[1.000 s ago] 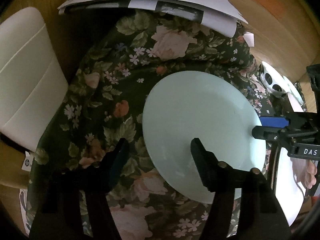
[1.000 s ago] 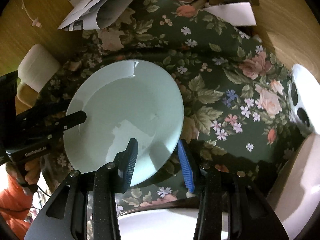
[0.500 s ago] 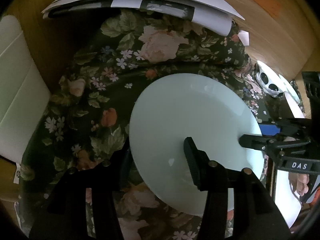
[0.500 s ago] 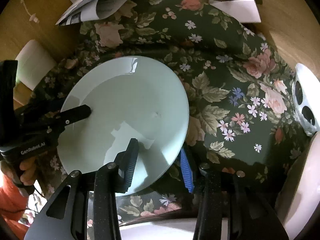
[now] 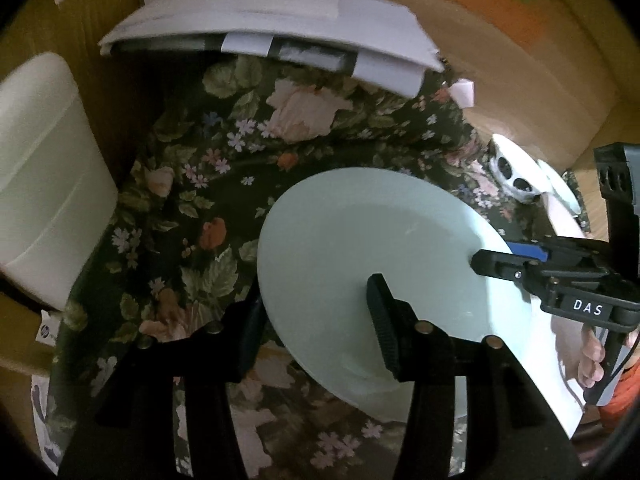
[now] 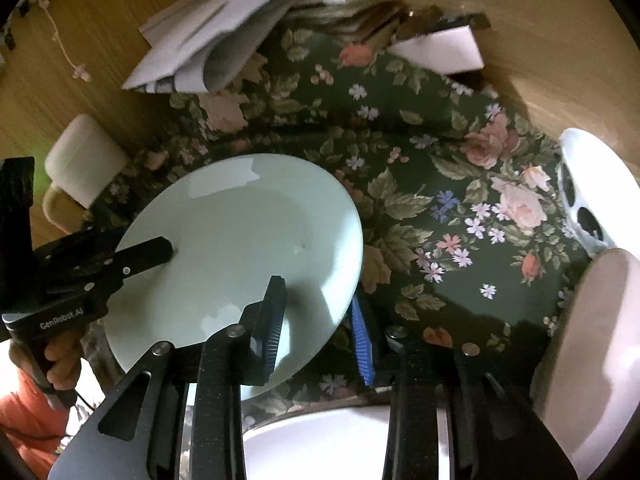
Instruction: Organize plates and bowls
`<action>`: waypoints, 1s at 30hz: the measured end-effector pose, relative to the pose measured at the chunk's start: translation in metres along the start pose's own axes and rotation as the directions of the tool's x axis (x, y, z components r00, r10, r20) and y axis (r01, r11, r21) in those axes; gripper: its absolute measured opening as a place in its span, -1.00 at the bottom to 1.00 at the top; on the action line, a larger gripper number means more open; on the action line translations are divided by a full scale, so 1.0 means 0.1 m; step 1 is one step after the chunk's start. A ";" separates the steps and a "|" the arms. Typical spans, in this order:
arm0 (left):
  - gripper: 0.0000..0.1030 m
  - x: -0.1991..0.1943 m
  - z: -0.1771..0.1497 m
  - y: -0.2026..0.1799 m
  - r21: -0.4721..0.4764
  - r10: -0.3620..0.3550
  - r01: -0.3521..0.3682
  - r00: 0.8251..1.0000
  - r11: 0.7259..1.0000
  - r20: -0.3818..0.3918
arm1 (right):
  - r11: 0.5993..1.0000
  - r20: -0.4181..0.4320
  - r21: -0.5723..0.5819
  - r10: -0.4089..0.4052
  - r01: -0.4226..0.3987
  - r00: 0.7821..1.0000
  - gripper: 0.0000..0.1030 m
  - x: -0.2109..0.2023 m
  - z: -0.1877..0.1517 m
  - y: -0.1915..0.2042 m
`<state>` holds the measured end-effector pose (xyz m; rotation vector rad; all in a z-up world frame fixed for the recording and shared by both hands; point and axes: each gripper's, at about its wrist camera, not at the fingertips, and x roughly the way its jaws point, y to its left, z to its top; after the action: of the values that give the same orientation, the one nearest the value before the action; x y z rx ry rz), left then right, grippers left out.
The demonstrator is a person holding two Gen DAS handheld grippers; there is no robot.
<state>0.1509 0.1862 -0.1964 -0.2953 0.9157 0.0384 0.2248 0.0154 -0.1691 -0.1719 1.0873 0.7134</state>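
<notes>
The left gripper [image 5: 316,320] and right gripper [image 6: 320,320] each straddle opposite rims of the pale green plate [image 6: 248,248], jaws just closing, one finger above, one beneath. The plate tilts above the floral cloth [image 6: 440,200]; papers [image 5: 272,36] lie beyond.

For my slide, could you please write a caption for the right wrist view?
Both grippers straddle the pale green plate's rim over a floral tablecloth: right gripper near, left gripper opposite.

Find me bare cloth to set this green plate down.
Free: floral cloth between green plate and papers; wider patch right of it, up to the white holed object. Crowded: near edge, white plate and beige plate.
</notes>
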 end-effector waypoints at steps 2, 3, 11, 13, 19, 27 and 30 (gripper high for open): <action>-0.05 -0.08 0.00 -0.03 0.005 -0.006 0.006 1.000 1.000 0.015 | 1.000 0.017 0.000 -0.002 0.002 1.000 -0.45 -0.08 -0.02 0.00; -0.05 -0.12 0.00 -0.05 0.008 -0.010 0.010 1.000 1.000 0.023 | 1.000 0.026 0.002 -0.003 0.003 1.000 -0.45 -0.13 -0.03 -0.01; -0.05 -0.44 -0.03 -0.23 0.035 -0.037 0.034 0.996 0.999 0.080 | 1.000 0.101 0.016 -0.017 0.015 0.995 -0.45 -0.49 -0.19 -0.02; -0.05 -0.51 -0.04 -0.28 0.042 -0.044 0.040 0.995 0.998 0.088 | 1.000 0.117 0.021 -0.021 0.018 0.993 -0.45 -0.60 -0.24 -0.03; -0.05 -0.68 -0.13 -0.45 0.069 -0.063 0.055 0.992 0.996 0.110 | 0.999 0.158 0.034 -0.041 0.036 0.987 -0.45 -0.83 -0.40 -0.03; -0.05 -0.84 -0.26 -0.67 0.092 -0.090 0.079 0.988 0.993 0.126 | 0.997 0.194 0.055 -0.058 0.048 0.979 -0.45 -1.11 -0.67 -0.04; -0.05 -0.90 -0.31 -0.73 0.100 -0.097 0.085 0.987 0.991 0.131 | 0.997 0.208 0.061 -0.067 0.055 0.976 -0.45 -1.19 -0.76 -0.03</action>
<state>0.0836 0.1162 -0.1260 -0.2431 0.7656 -0.0684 0.1381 -0.0750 -0.1037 -0.0806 0.8952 0.6310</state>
